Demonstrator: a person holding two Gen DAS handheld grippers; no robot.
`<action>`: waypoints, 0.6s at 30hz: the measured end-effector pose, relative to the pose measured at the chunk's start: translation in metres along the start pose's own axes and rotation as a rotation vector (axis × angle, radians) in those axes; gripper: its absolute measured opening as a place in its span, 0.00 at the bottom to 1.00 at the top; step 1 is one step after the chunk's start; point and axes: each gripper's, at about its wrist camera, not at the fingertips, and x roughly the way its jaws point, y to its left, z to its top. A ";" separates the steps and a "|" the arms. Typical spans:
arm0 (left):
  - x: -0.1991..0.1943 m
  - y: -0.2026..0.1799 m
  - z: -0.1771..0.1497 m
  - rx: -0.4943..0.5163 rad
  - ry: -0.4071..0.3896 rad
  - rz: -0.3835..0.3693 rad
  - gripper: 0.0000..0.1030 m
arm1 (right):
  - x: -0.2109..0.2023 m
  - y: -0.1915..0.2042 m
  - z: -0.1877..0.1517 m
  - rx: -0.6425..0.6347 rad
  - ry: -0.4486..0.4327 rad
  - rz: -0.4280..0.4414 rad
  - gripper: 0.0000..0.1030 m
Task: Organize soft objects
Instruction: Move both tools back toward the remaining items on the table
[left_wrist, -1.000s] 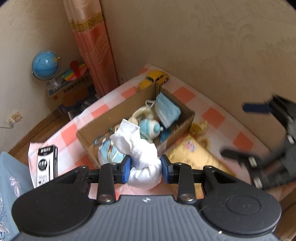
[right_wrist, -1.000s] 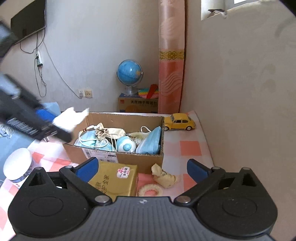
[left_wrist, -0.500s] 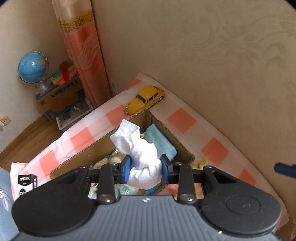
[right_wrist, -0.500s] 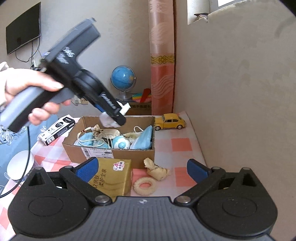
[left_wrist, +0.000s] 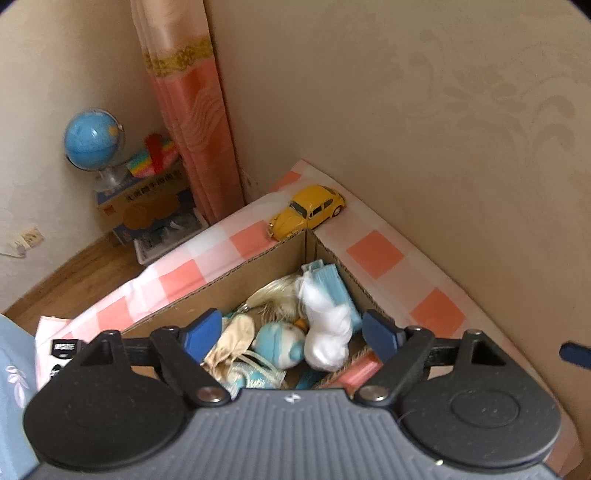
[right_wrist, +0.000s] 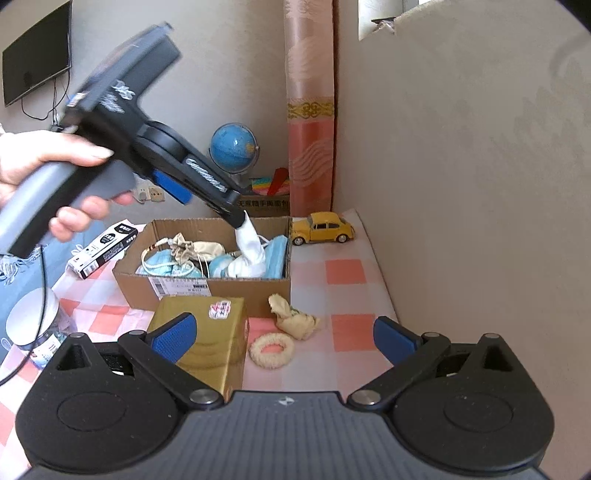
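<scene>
the left gripper (left_wrist: 291, 334) has just been opening above the box (left_wrist: 258, 273), and its jaws now stand spread with the white sock (left_wrist: 327, 334) between them, touching neither pad in the left wrist view. the sock sits low in the box, on the blue masks (left_wrist: 332, 286) and other soft bits, toward the corner nearest the yellow car (left_wrist: 308, 210).

the risk: in the right wrist view the sock's (right_wrist: 251, 247) top end reaches up to one fingertip (right_wrist: 236, 218) of the left gripper, so it may be snagged there. pulling away sideways could drag the sock back out over the box wall. lifting straight up looks safer.

the right gripper (right_wrist: 284, 338) is spread wide and holds nothing. a beige cloth (right_wrist: 295, 317) and a fuzzy ring (right_wrist: 271, 349) lie on the checked cloth between its fingers, in front of the box, still to be put away.
</scene>
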 end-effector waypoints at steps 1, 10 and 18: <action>-0.005 -0.002 -0.004 0.005 -0.007 0.009 0.82 | -0.002 0.000 -0.002 -0.001 0.002 -0.002 1.00; -0.049 -0.022 -0.044 0.014 -0.053 0.004 0.86 | -0.011 0.000 -0.019 0.004 0.009 -0.022 1.00; -0.075 -0.046 -0.085 0.038 -0.084 -0.028 0.89 | 0.002 -0.005 -0.025 0.003 0.034 -0.039 0.92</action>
